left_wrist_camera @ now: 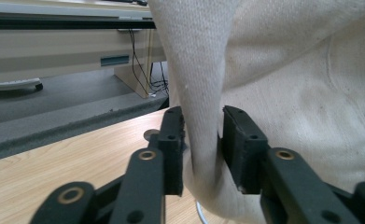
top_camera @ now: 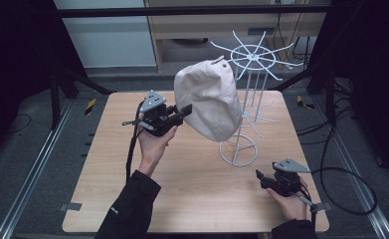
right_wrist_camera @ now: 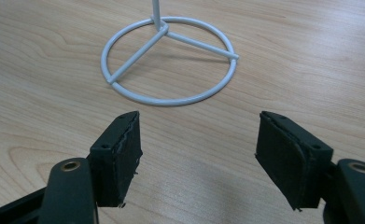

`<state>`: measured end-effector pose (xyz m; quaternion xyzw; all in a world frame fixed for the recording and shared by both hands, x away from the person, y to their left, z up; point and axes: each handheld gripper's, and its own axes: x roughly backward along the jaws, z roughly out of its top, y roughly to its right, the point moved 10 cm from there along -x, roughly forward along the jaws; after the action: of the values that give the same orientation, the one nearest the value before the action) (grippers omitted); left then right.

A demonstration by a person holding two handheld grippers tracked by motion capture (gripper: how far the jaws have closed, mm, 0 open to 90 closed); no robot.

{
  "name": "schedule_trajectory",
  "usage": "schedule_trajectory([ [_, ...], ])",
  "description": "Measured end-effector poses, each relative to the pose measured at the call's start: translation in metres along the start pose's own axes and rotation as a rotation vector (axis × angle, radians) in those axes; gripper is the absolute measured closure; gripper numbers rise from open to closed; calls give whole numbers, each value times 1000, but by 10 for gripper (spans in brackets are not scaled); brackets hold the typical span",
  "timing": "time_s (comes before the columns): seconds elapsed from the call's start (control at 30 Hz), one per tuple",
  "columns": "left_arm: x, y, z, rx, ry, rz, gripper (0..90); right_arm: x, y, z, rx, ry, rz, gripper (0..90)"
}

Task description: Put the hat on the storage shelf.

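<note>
Above table (top_camera: 107,189): left gripper (left_wrist_camera: 202,140) clamps cream hat (top_camera: 209,99); right gripper (right_wrist_camera: 199,154) wide apart, empty.

No text, label, brand, number or sign can be read in any of the three views. The sleeve (top_camera: 127,204) of the left arm carries a small pale mark near the elbow, too small and blurred to make out.
</note>
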<state>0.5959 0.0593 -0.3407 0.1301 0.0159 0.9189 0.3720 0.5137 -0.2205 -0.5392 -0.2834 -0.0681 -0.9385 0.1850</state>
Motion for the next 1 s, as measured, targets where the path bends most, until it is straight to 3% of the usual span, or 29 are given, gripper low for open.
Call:
schedule_trajectory([
  [0.27, 16, -5, -2, -29, -1, 22, 587, 0, 1, 0, -6, -1, -2, 310],
  [0.57, 49, -16, -15, -67, -27, 64, 533, 1, 2, -1, -8, 0, -7, 307],
  [0.67, 63, -24, -29, -67, -43, 91, 497, 1, 2, 0, -6, 1, -7, 306],
  [0.83, 75, -33, -49, -49, -66, 101, 458, 1, 2, -1, -13, 1, -8, 300],
  [1.0, 89, -48, -83, -32, -131, 139, 418, 1, 4, -1, -21, 1, -11, 293],
])
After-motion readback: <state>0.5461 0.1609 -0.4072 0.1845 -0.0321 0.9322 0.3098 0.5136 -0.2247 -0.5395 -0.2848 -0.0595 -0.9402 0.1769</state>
